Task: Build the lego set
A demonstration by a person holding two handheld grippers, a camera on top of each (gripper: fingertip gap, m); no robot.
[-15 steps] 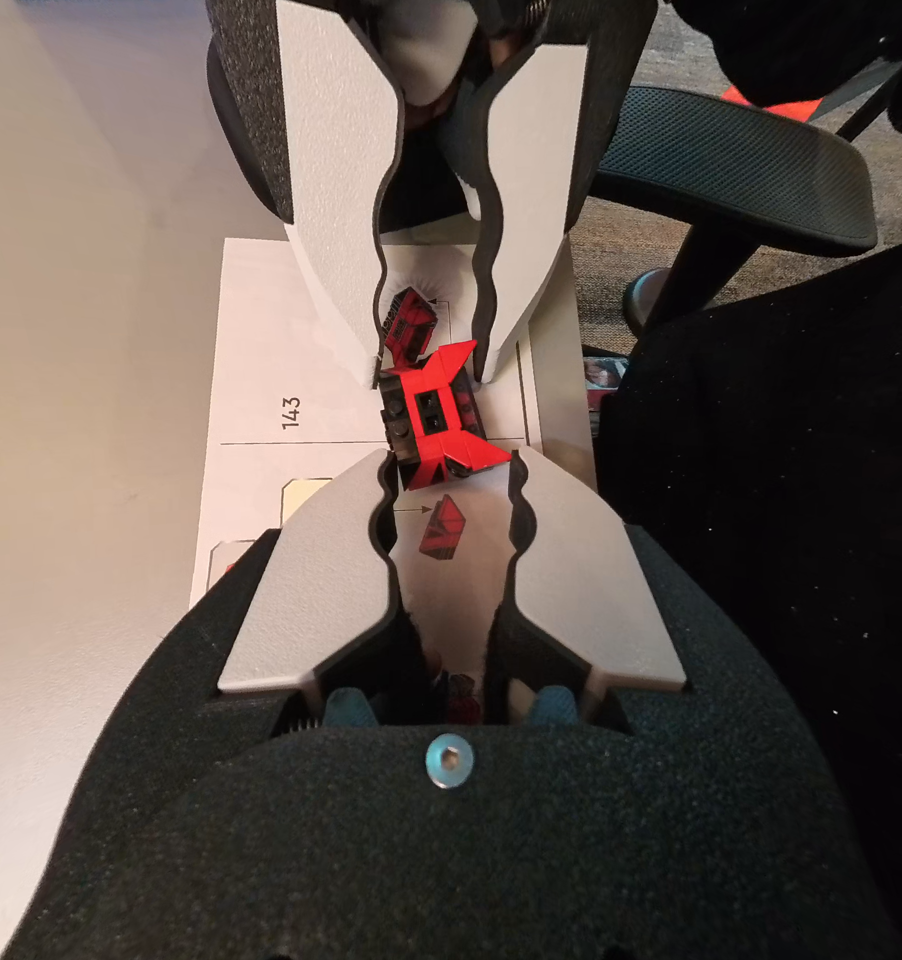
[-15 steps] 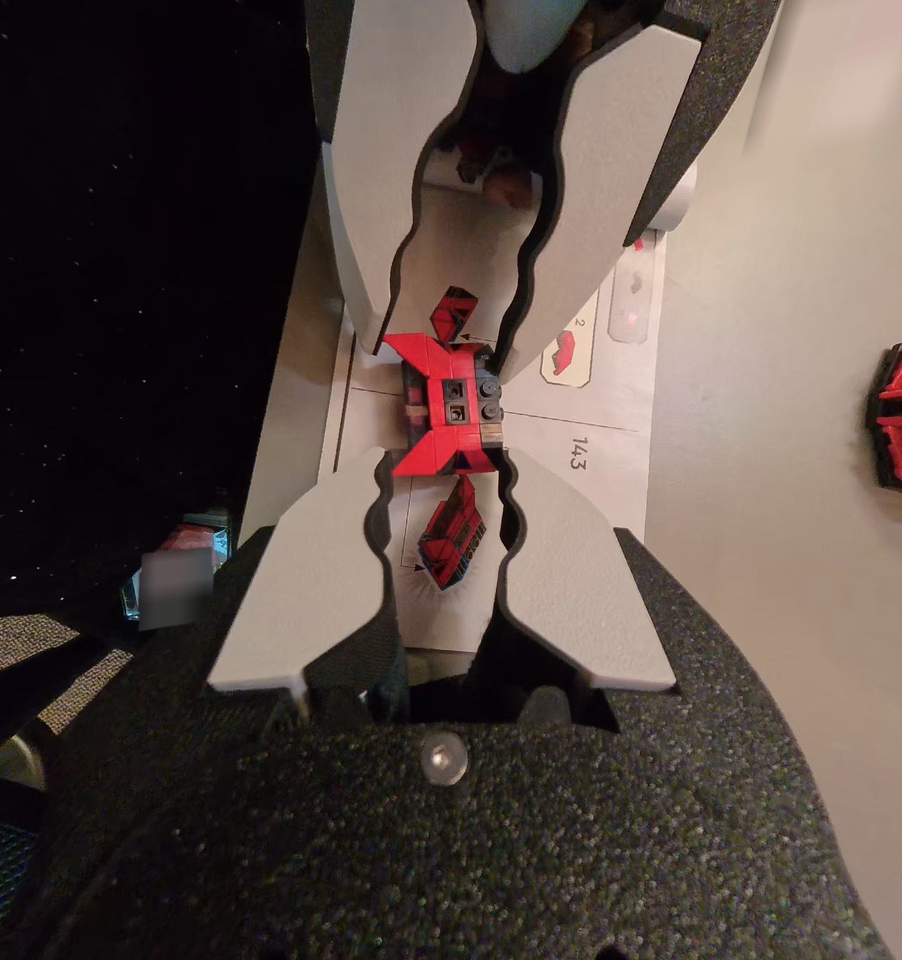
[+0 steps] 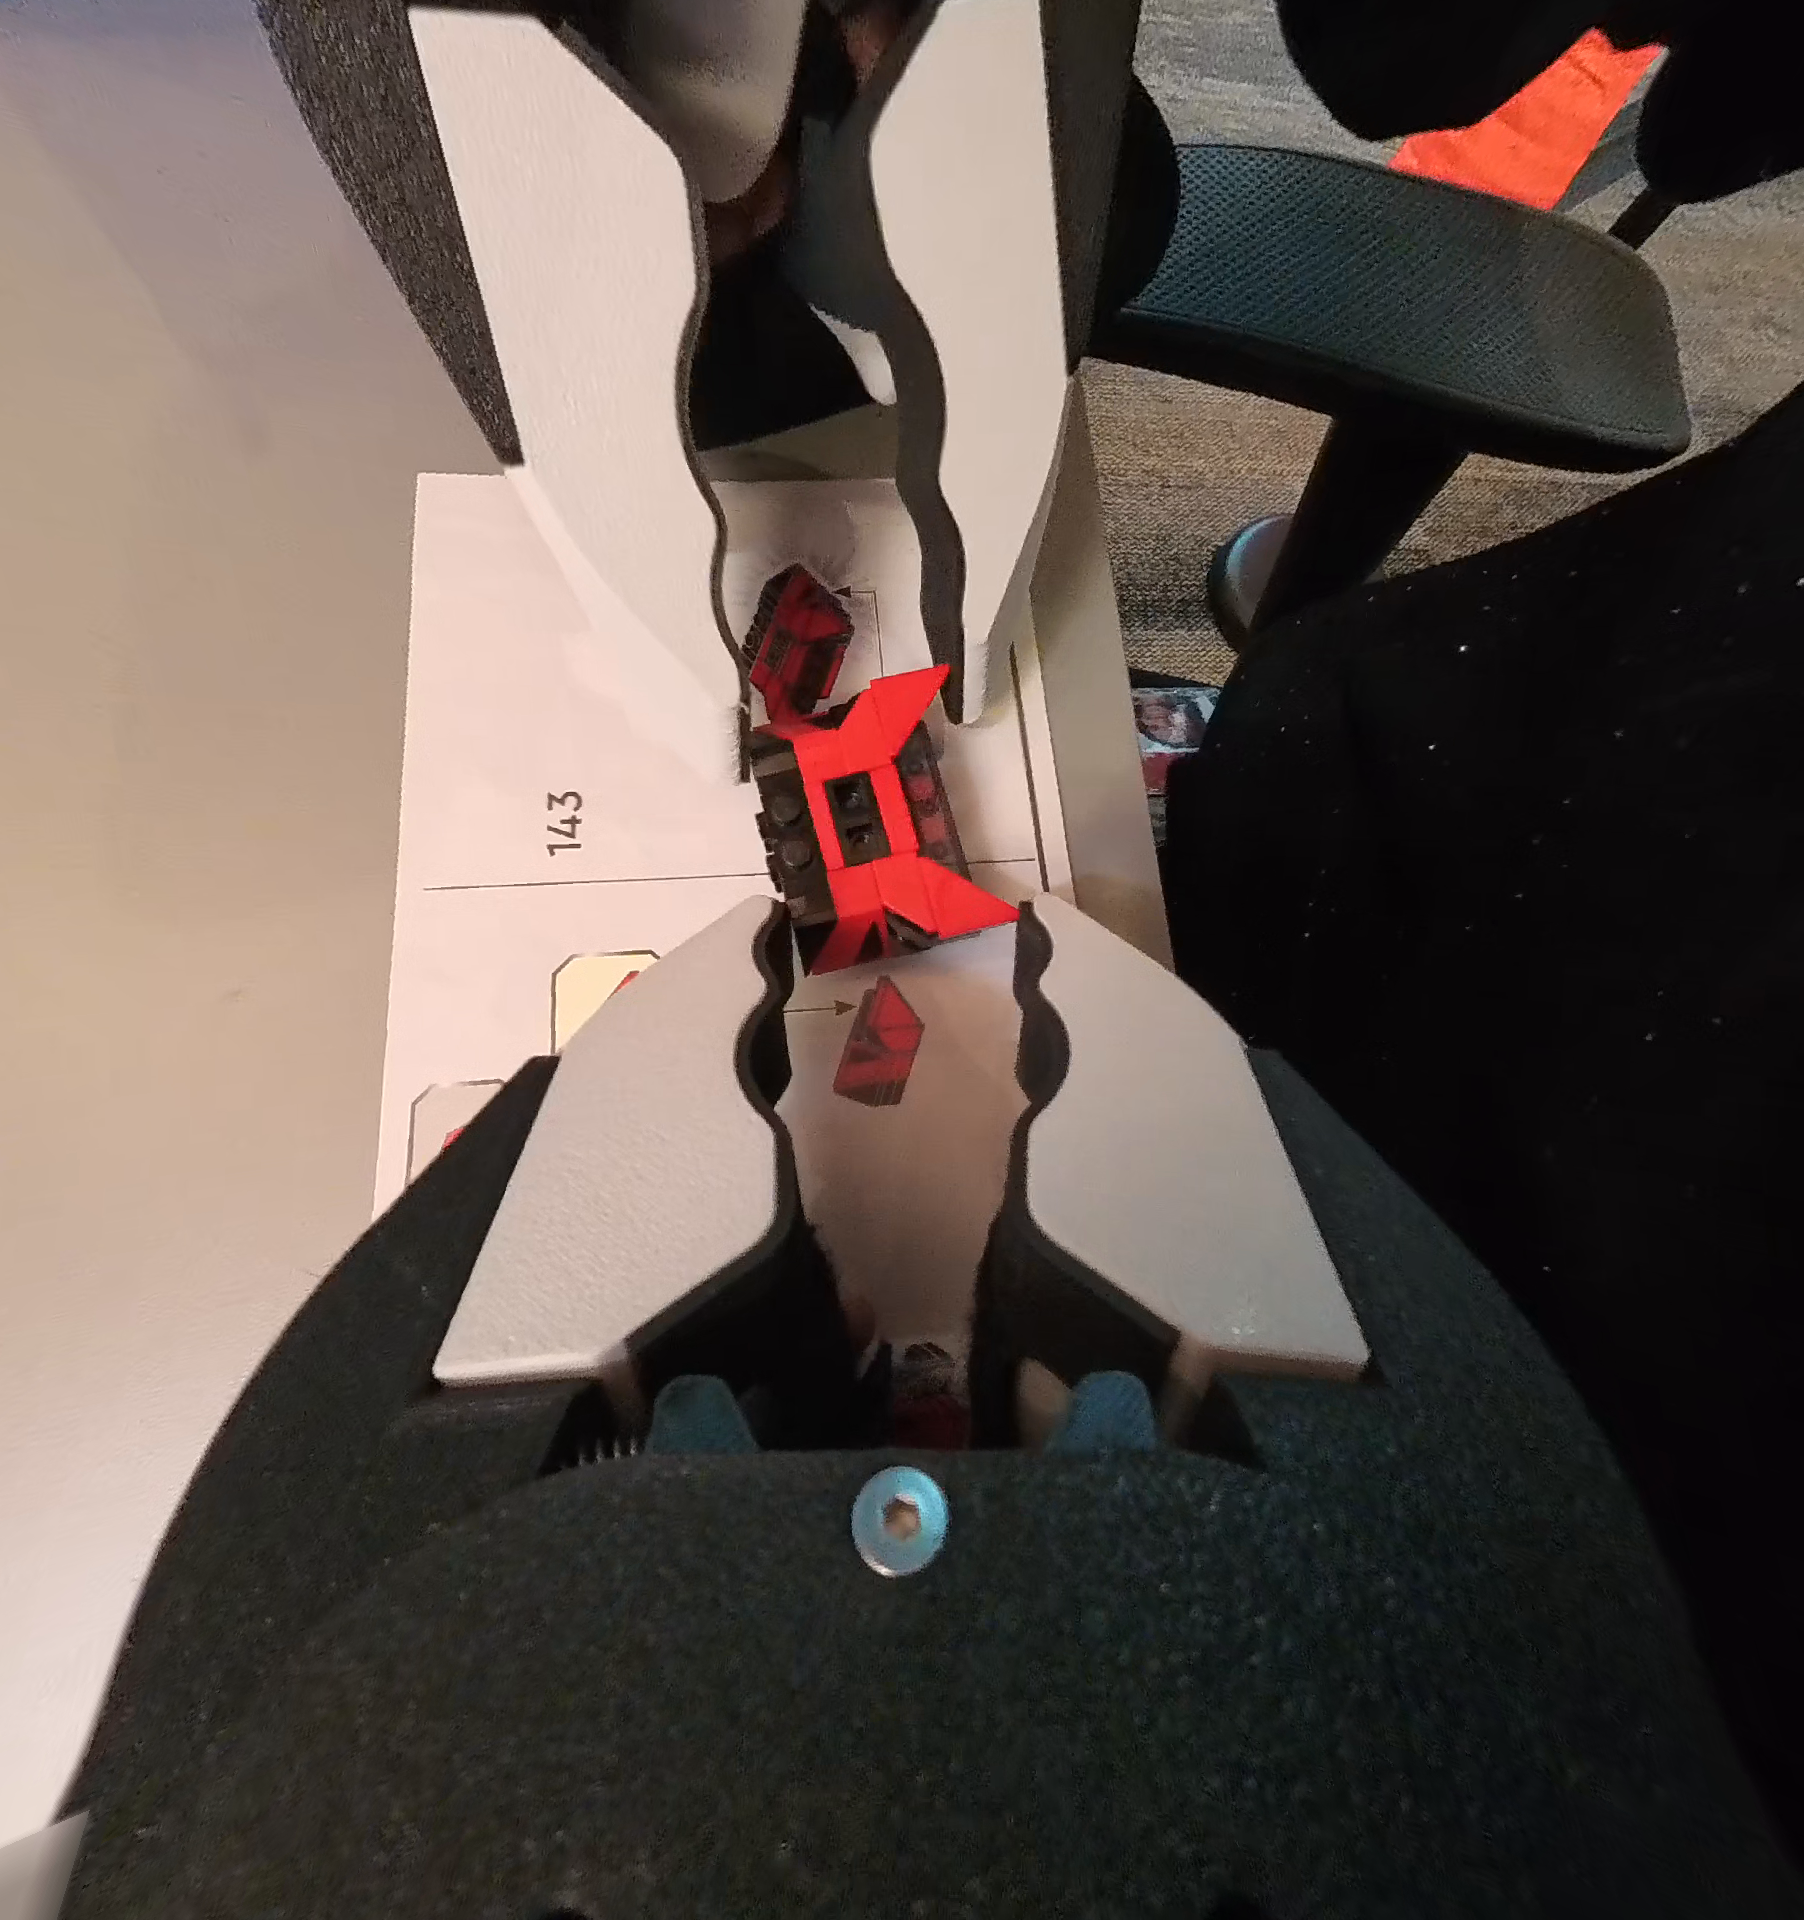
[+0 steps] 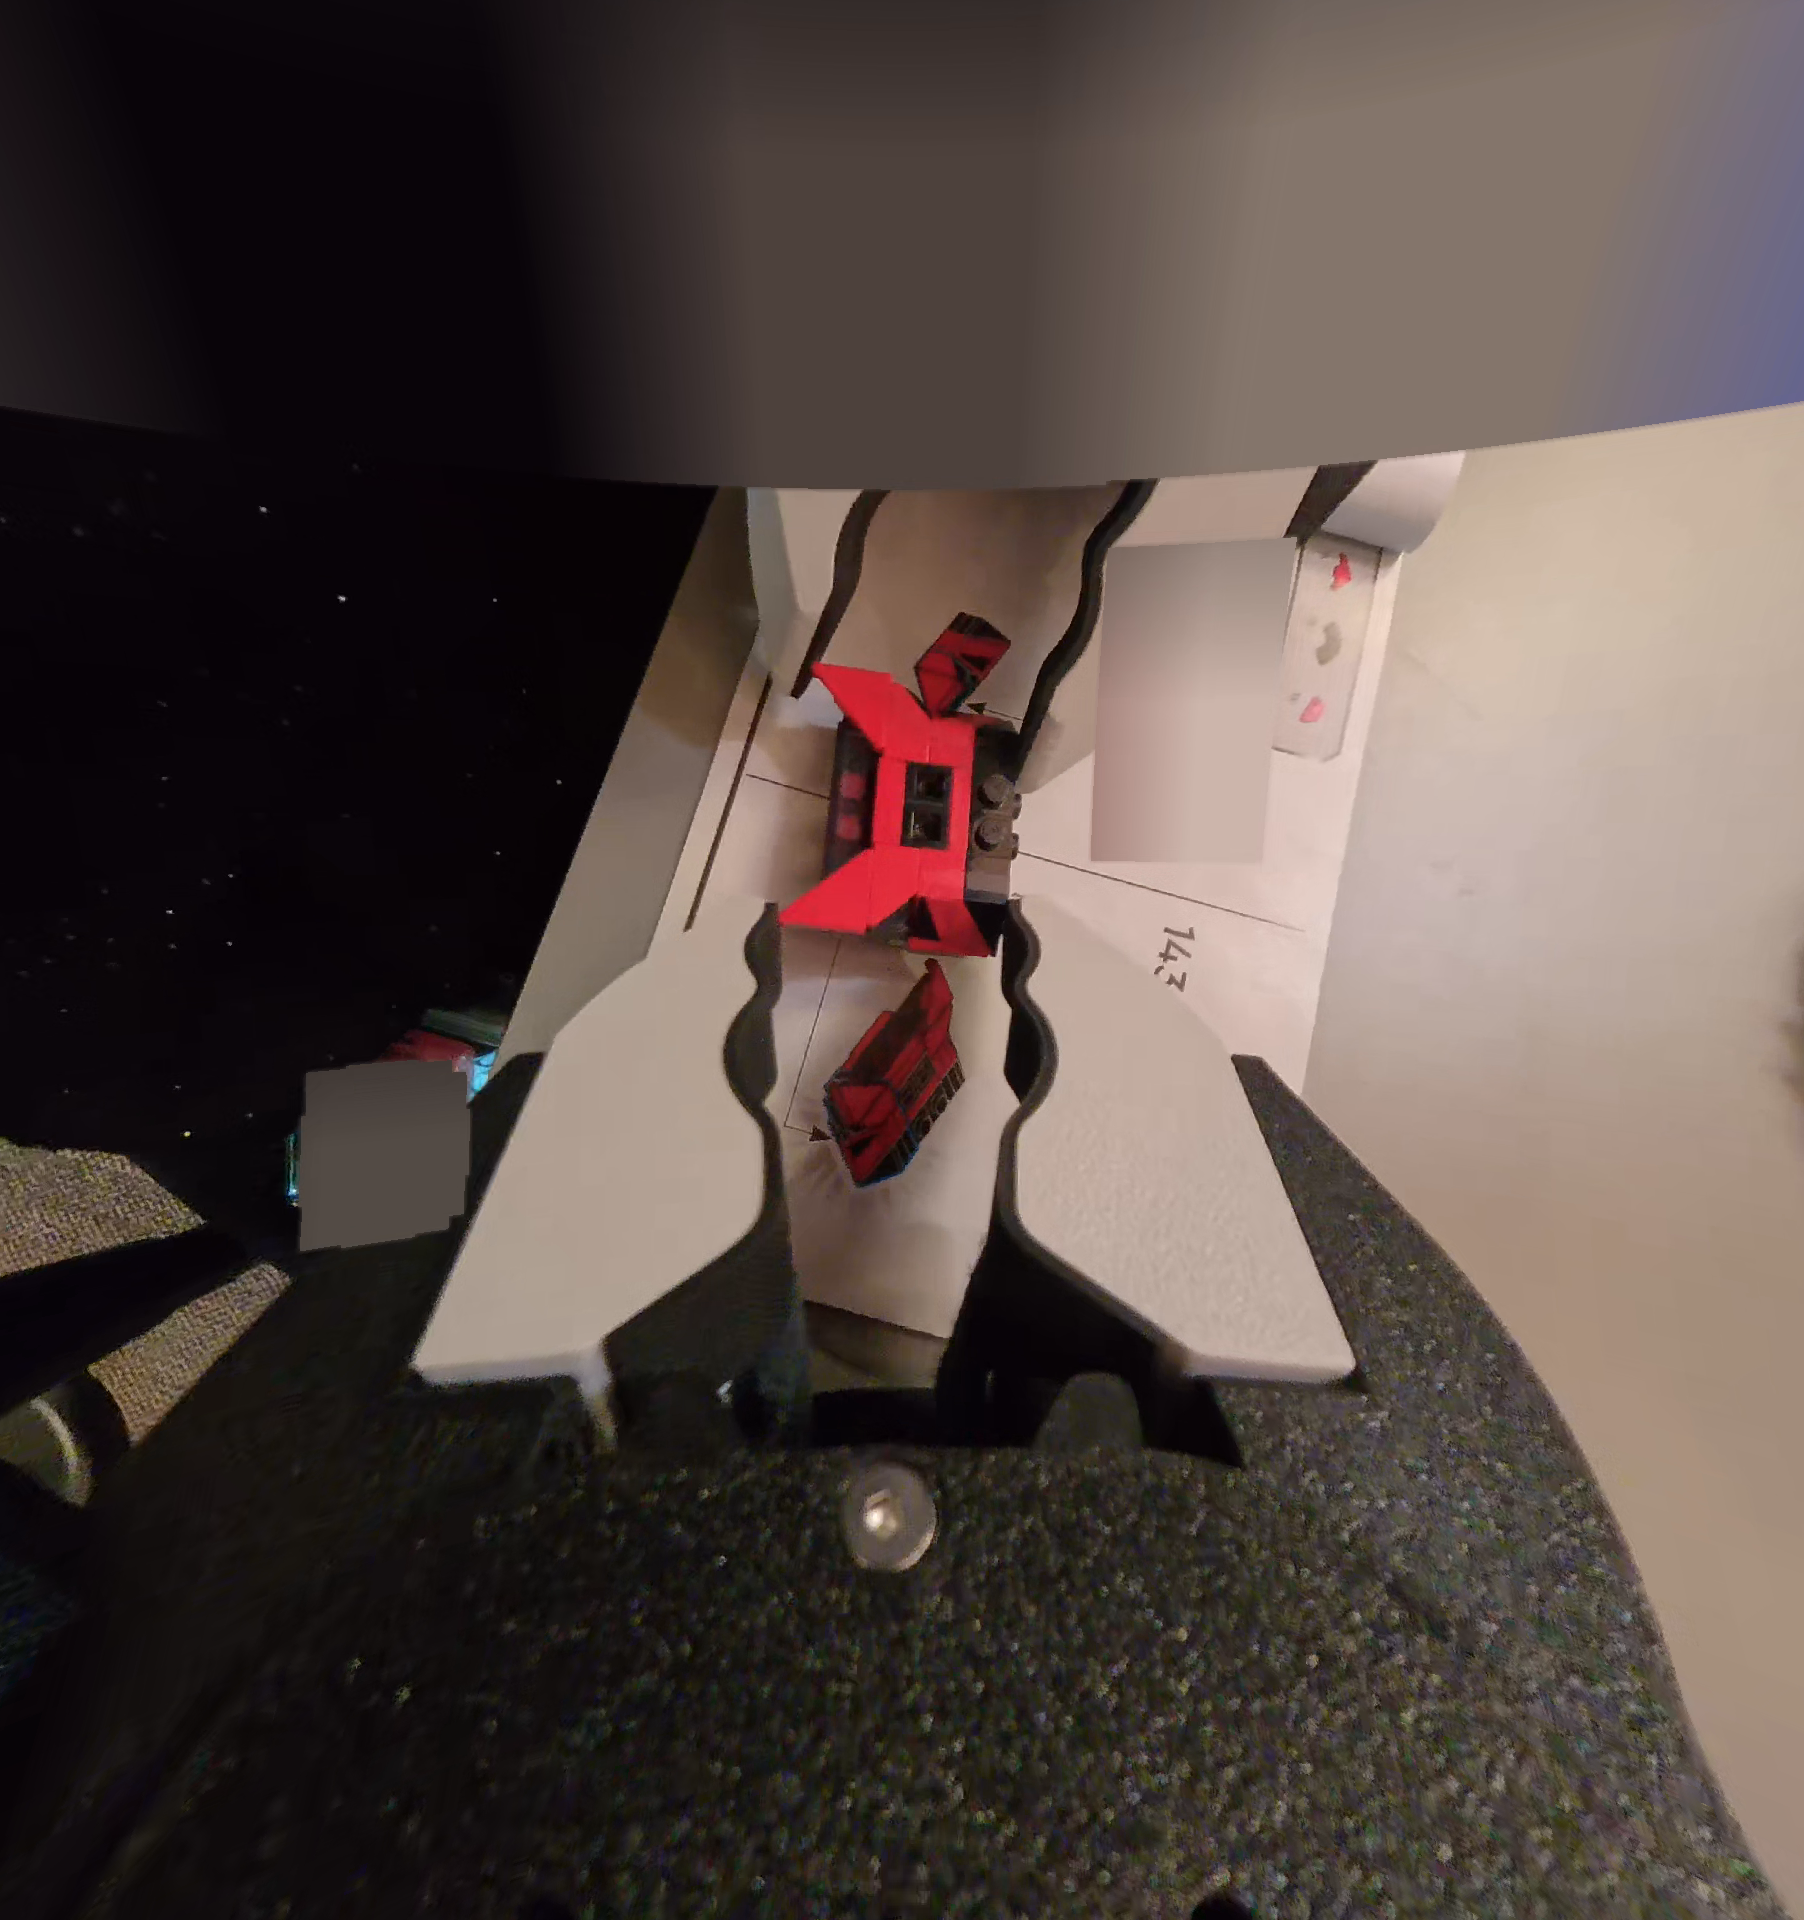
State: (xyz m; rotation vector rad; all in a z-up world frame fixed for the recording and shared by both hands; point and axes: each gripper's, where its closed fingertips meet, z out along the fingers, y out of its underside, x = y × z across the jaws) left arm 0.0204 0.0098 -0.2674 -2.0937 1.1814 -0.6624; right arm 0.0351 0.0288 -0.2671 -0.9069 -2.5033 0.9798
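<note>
A small red-and-black lego assembly (image 3: 862, 831) is being held just above an open instruction booklet (image 3: 565, 727), which is lying on a pale worktop (image 3: 150, 727). The assembly is being approached from opposite ends by two claws whose tips are facing each other. The left claw (image 3: 893, 914), seen from its own camera, is being kept moderately wide, with its fingertips at the near end of the model; whether they are actually pressing on the bricks cannot be told. The right claw (image 3: 846, 717) is being shown at the far end in that view, likewise spread to about the model's width, one tip touching a dark corner. In the right wrist view the same assembly (image 4: 908, 821) is being framed between the right claw (image 4: 887, 920) below and the left claw above, the latter partly hidden by a blurred patch. Printed pictures of red parts are being shown on the page. A black office chair armrest (image 3: 1397, 301) is being seen beyond the worktop's edge
</note>
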